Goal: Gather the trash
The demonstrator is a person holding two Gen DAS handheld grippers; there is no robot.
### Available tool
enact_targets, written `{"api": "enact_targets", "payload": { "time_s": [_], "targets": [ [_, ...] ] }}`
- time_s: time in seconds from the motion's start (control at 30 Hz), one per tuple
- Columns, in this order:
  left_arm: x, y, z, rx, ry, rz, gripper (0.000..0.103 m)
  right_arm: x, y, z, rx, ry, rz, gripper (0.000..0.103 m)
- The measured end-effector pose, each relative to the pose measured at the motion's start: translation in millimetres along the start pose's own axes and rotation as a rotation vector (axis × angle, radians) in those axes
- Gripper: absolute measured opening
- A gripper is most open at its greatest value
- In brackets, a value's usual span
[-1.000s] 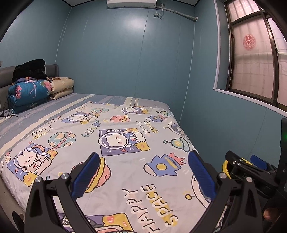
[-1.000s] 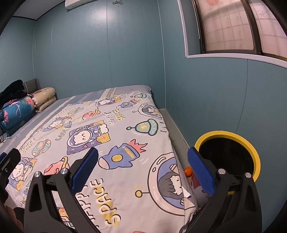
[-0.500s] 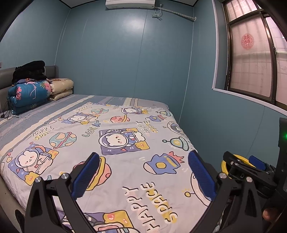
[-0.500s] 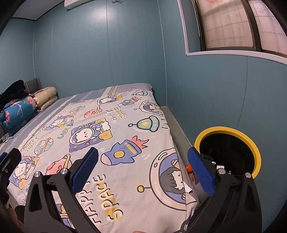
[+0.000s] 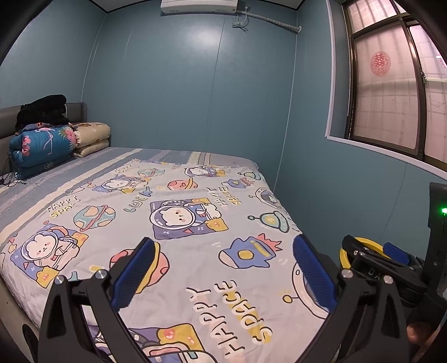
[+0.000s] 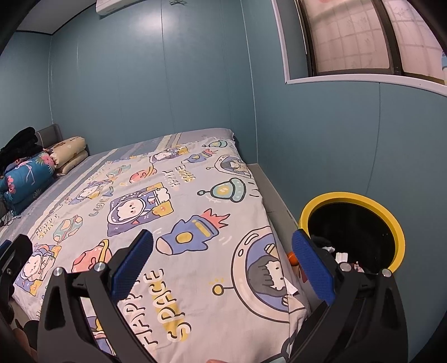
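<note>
A black trash bin with a yellow rim stands beside the bed's right side; some trash lies inside it. In the left wrist view only a bit of its rim shows behind the right gripper. My left gripper is open and empty over the bed's front part. My right gripper is open and empty over the bed's front right corner, its right finger in front of the bin. An orange item lies between the bed and the bin, partly hidden.
A bed with a space-cartoon cover fills the room. Folded quilts and black clothes are stacked at the headboard. Blue walls, a window at right and an air conditioner enclose the room.
Both grippers have drifted slightly; the views shifted a little and the bin's inside shows more in the right wrist view. Both stay open and empty.
</note>
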State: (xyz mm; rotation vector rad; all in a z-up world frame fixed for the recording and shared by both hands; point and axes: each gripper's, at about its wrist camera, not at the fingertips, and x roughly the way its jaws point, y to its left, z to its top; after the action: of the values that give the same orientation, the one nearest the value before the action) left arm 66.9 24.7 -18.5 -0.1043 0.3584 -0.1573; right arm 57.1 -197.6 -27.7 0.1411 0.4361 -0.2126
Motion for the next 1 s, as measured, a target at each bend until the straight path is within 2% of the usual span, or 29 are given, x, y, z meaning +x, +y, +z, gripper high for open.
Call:
{"api": "enact_targets", "payload": {
  "time_s": [1.0],
  "targets": [
    [-4.3, 0.5, -7.9, 0.006, 0.015, -0.010, 0.095, -0.8, 1.0, -8.6, 0.001, 0.025, 0.011, 0.095]
  ]
}}
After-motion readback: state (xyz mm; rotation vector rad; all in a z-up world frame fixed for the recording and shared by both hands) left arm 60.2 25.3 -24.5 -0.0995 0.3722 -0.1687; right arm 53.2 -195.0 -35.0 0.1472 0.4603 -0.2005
